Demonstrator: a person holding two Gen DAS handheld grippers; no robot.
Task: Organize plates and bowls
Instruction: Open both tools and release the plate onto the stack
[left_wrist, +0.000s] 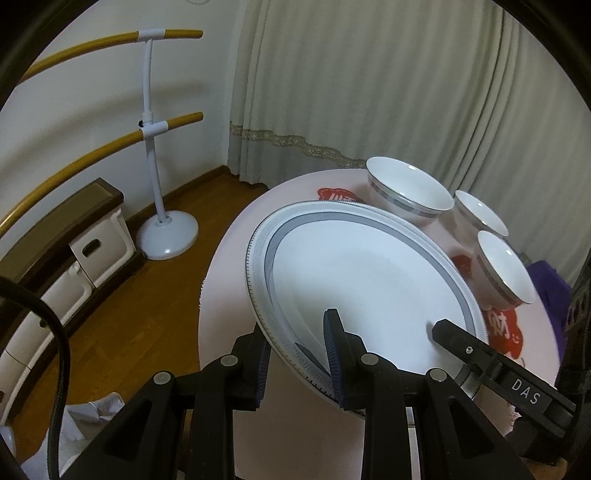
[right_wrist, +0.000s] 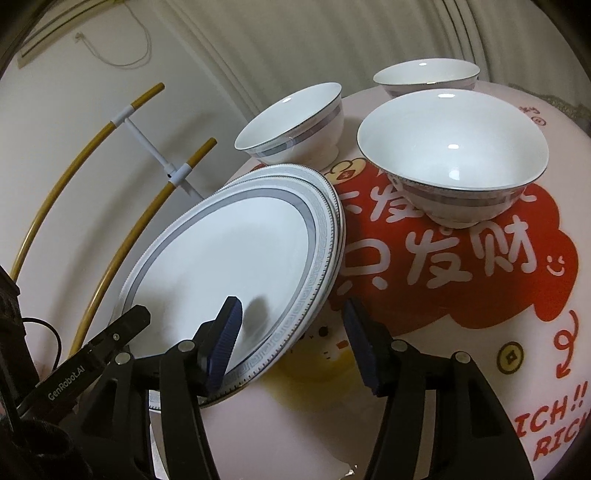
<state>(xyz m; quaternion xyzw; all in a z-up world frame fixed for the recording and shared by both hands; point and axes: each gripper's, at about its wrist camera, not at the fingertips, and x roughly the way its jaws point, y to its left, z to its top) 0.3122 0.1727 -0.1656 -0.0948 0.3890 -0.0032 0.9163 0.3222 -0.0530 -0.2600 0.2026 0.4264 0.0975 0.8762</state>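
The left gripper (left_wrist: 301, 354) is seen clamped on the near rim of the top plate (left_wrist: 354, 273), one pad above the rim and one beneath it, so that the plate is held tilted with its far edge raised over the round table (left_wrist: 229, 266). The right gripper (right_wrist: 291, 332) is held with its jaws apart: its left finger lies over the same plate's rim, its right finger stands clear over the printed table cover (right_wrist: 461, 258), and nothing is pressed between them. A second plate (right_wrist: 338, 206) is visible directly beneath the first, its edge showing at the far right side.

Beyond the plates, three bowls are set upright on the cover: the nearest bowl (right_wrist: 454, 147) to the right, the middle bowl (right_wrist: 291, 122) behind the plates, the far bowl (right_wrist: 424, 79) at the table's back edge.

The plate lies ahead of both claws, and it is already carried by the left one; the bowls lie nearer the right claw, which is judged the free hand for them.
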